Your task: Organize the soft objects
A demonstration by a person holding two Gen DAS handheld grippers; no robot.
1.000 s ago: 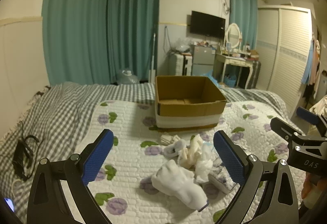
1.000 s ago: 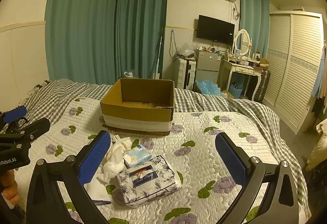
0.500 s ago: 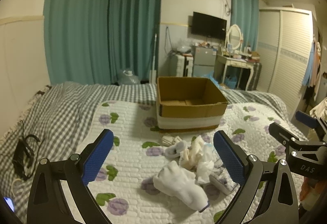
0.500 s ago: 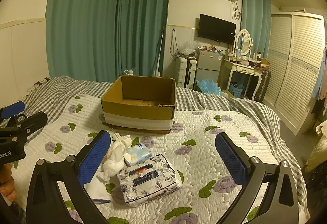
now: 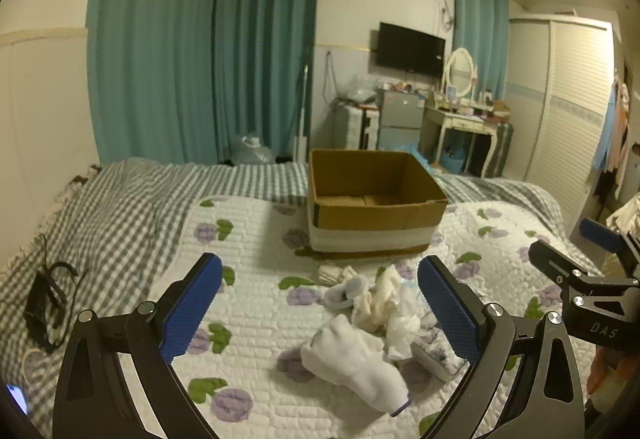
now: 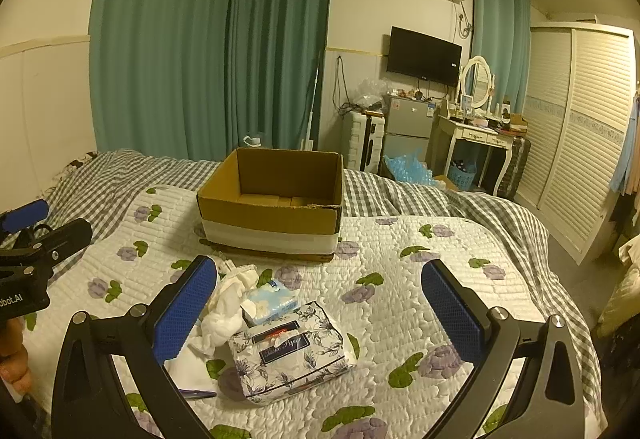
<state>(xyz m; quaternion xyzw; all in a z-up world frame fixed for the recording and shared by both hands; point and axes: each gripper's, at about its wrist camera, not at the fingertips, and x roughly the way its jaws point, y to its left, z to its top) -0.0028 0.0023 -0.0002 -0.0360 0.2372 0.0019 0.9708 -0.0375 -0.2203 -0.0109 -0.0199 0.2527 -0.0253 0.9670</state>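
An open, empty cardboard box (image 5: 372, 207) stands on the flowered quilt; it also shows in the right wrist view (image 6: 272, 207). In front of it lies a heap of soft things: a white sock (image 5: 352, 359), crumpled cream cloths (image 5: 384, 299), small rolled socks (image 5: 336, 273). The right wrist view shows a floral tissue pack (image 6: 288, 351), a small blue tissue packet (image 6: 272, 301) and white cloths (image 6: 228, 303). My left gripper (image 5: 320, 303) is open and empty above the heap. My right gripper (image 6: 320, 303) is open and empty above the tissue pack.
A black cable and charger (image 5: 48, 303) lie on the checked blanket at the left. The bed's right edge (image 6: 560, 279) drops to the floor by a white wardrobe (image 6: 580, 143). A dressing table (image 6: 476, 131) and fridge stand beyond the bed.
Both grippers have risen and tilted slightly; the box and heap sit a little lower in view. Nothing on the bed has moved. Both jaws stay open.
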